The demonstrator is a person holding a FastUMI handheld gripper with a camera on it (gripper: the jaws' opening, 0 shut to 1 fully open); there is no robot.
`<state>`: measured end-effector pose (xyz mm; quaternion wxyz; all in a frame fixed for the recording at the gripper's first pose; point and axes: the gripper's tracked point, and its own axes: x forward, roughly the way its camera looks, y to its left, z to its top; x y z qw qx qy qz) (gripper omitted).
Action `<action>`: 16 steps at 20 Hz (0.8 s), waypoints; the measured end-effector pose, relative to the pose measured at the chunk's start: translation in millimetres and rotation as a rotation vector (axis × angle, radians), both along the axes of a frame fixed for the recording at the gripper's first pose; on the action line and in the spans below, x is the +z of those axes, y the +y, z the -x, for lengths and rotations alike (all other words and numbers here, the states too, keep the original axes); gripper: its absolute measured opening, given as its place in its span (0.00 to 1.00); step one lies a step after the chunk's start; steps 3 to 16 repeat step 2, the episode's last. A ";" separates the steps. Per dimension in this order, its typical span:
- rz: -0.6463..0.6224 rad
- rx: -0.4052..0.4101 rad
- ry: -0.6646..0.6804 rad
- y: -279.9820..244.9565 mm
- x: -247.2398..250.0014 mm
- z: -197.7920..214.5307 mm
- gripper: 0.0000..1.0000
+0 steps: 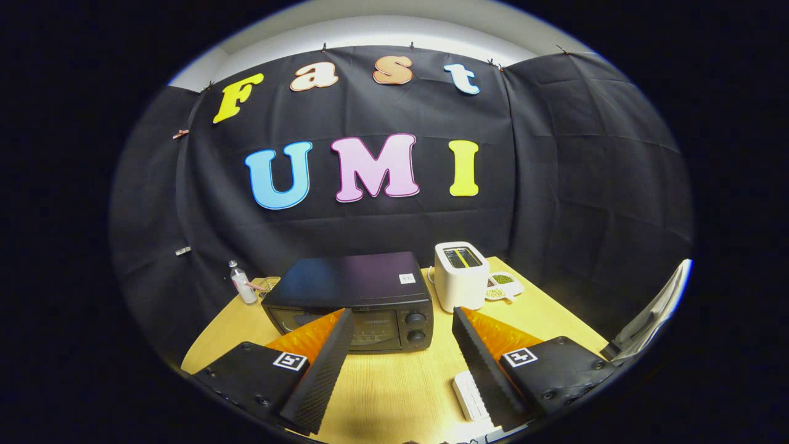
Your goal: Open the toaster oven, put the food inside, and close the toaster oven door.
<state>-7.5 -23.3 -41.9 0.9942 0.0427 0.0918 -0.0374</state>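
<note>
A black toaster oven [354,296] stands on the wooden table [407,382] with its glass door shut and two knobs on its right side. My gripper [404,320] hangs above the table in front of it, open, with nothing between its fingers. The left finger [323,364] overlaps the oven's door. Beside the right finger [484,364] a small white ribbed thing [468,396] lies on the table; whether it is the food I cannot tell.
A white pop-up toaster [461,274] stands right of the oven, with a small dish of green and pale bits [502,285] behind it. A small clear bottle [242,282] stands at the oven's left. A pale sheet-like object [653,317] leans at the far right.
</note>
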 end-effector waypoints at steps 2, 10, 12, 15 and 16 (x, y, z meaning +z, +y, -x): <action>-0.004 0.016 -0.001 6.0 1.5 1.3 0.99; -0.004 0.016 -0.001 6.0 1.5 1.3 0.99; -0.004 0.016 -0.001 6.0 1.5 1.3 0.99; -0.004 0.016 -0.001 6.0 1.5 1.3 0.99; -0.004 0.016 -0.001 6.0 1.5 1.3 0.99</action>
